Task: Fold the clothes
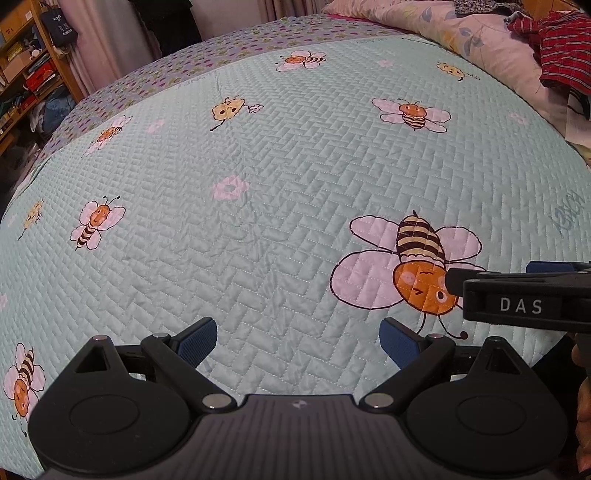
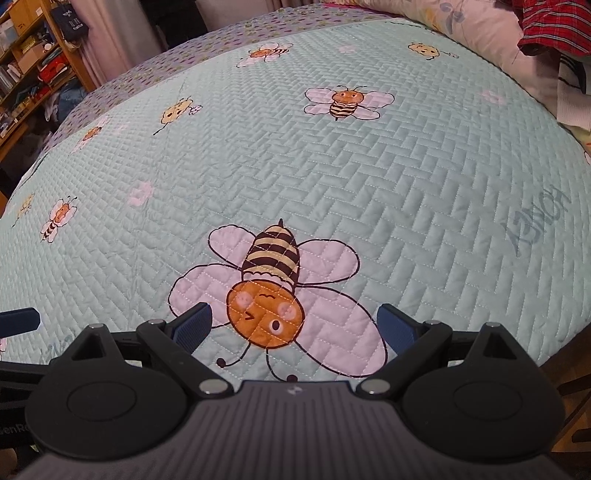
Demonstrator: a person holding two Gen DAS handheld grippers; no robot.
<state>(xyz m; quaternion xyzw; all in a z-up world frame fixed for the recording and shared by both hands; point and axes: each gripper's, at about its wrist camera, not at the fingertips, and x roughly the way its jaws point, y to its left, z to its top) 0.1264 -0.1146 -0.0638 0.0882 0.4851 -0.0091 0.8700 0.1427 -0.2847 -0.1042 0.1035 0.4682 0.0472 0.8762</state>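
The clothes [image 1: 561,48] are seen as a crumpled heap of red plaid fabric at the far right edge of the bed, lying on a pale floral pillow [image 1: 454,33], with a white ribbed piece just below it. Nothing folded is shown anywhere on the bed. The quilted bee-print bedspread [image 1: 258,206] is spread flat between the heap and the grippers, with no garment on its middle.

The left gripper [image 1: 298,341] is held low over the near edge of the bedspread, its jaws released and nothing between the blue pads. The right gripper [image 2: 293,326] is held just beside it over the large printed bee [image 2: 273,291], likewise spread wide and empty.

Trouble could arise from the heap itself: several pieces appear tangled, so more than one garment may be lifted by a single pinch. The slippery-looking quilt could be caught together with a thin layer of cloth, and the pillow could be dragged along. With the grippers so close together, the fingers could be knocked against each other.

As for containers, a wooden shelf unit [image 1: 26,70] at far left is seen packed with boxes and small items; these cannot be identified.
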